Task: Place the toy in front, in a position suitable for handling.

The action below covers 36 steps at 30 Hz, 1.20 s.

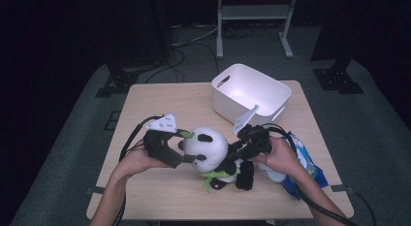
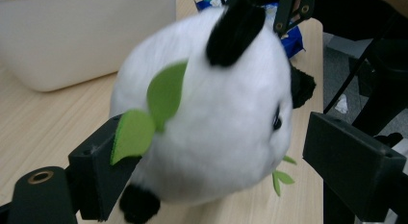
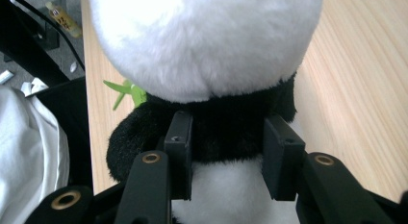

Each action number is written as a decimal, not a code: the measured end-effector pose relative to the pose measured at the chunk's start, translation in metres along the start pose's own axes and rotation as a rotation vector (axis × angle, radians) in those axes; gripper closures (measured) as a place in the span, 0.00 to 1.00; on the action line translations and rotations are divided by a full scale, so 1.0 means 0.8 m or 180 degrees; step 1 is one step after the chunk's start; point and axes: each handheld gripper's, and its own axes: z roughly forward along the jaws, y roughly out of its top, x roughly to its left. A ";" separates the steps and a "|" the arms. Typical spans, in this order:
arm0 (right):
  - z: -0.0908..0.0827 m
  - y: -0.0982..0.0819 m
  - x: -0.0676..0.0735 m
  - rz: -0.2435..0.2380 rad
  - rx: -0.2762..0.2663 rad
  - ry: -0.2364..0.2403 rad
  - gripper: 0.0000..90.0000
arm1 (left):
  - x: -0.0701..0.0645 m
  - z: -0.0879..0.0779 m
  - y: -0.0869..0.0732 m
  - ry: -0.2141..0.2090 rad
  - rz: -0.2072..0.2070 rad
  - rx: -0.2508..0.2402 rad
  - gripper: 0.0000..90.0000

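A panda plush (image 1: 208, 147) with green felt leaves sits near the front middle of the wooden table (image 1: 160, 102). My left gripper (image 1: 188, 147) reaches in from the left with its jaws wide around the white head (image 2: 216, 123). One pad (image 2: 103, 154) touches the head by a leaf, while the other pad (image 2: 351, 159) stands a little apart from the face. My right gripper (image 1: 237, 155) comes in from the right. Its pads (image 3: 180, 152) press on the black fur band (image 3: 226, 132) below the head, so it is shut on the plush.
A white plastic bin (image 1: 242, 71) stands empty at the back right of the table, just beyond the right gripper. A blue and white packet (image 1: 308, 163) lies at the right edge under the right hand. Cables and a metal stand are on the floor behind.
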 end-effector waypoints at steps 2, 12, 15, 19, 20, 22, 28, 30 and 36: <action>0.003 0.003 0.001 -0.0047 -0.0037 -0.0001 0.67 | 0.000 0.003 0.001 0.0045 0.0020 0.0067 0.13; 0.009 0.006 0.002 -0.0056 -0.0145 -0.0012 0.66 | 0.007 0.006 -0.005 0.0129 0.0022 0.0088 0.13; 0.011 0.007 0.003 -0.0084 -0.0152 -0.0002 0.66 | 0.007 0.006 -0.004 0.0124 0.0014 0.0076 0.13; 0.013 0.009 0.006 -0.0107 -0.0156 -0.0006 0.66 | 0.008 0.007 -0.005 0.0146 0.0040 0.0114 0.13; 0.014 0.010 0.006 -0.0109 -0.0156 -0.0009 0.65 | 0.008 0.007 -0.005 0.0153 0.0041 0.0117 0.13; 0.015 0.012 0.007 -0.0114 -0.0162 -0.0003 0.65 | 0.010 0.008 -0.007 0.0161 0.0018 0.0148 0.13; 0.021 0.016 0.007 -0.0070 -0.0200 0.0032 0.56 | 0.016 0.010 -0.025 0.0161 -0.0031 0.0304 0.26; 0.018 0.015 0.007 -0.0043 -0.0229 0.0020 0.50 | 0.018 0.009 -0.031 0.0126 -0.0069 0.0261 0.27; 0.009 0.011 0.004 0.0039 -0.0197 0.0082 0.41 | 0.020 0.015 -0.045 0.0020 -0.0160 0.0289 0.28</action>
